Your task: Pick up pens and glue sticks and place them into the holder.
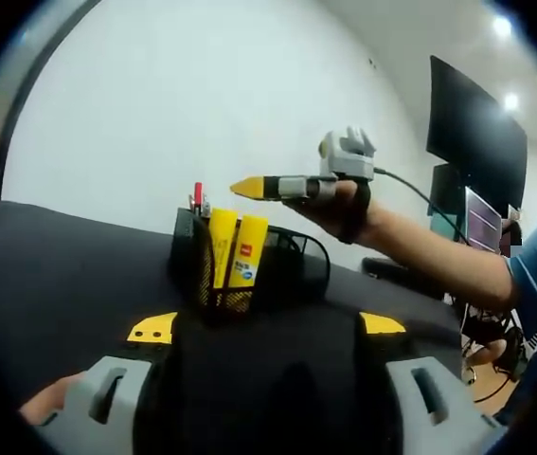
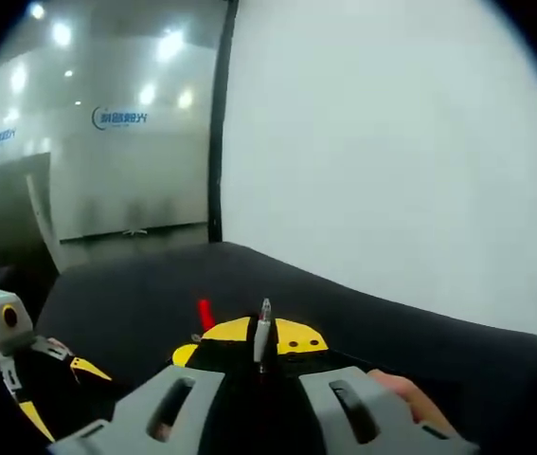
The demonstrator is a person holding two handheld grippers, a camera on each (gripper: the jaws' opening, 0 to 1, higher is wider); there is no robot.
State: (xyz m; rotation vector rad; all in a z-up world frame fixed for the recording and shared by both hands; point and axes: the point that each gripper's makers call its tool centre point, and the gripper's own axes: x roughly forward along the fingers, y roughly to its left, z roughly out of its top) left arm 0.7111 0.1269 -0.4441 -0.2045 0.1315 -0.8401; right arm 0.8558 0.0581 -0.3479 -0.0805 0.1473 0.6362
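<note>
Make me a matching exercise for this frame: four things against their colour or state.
Things:
1. glue sticks
2. left gripper
3. right gripper
4. table

States:
A. open, nothing between the jaws
B. black
C. yellow, upright in the holder
D. shut on a grey-tipped pen

Pairs: 1-C, 2-A, 3-D, 4-B

The right gripper (image 2: 254, 349) is seen at the bottom of the right gripper view, its yellow-tipped jaws closed on a grey pen (image 2: 263, 334) held upright. A red tip (image 2: 205, 314) is visible just beside it. The left gripper (image 2: 24, 370) is seen at lower left above the black table (image 2: 363, 313).
</note>
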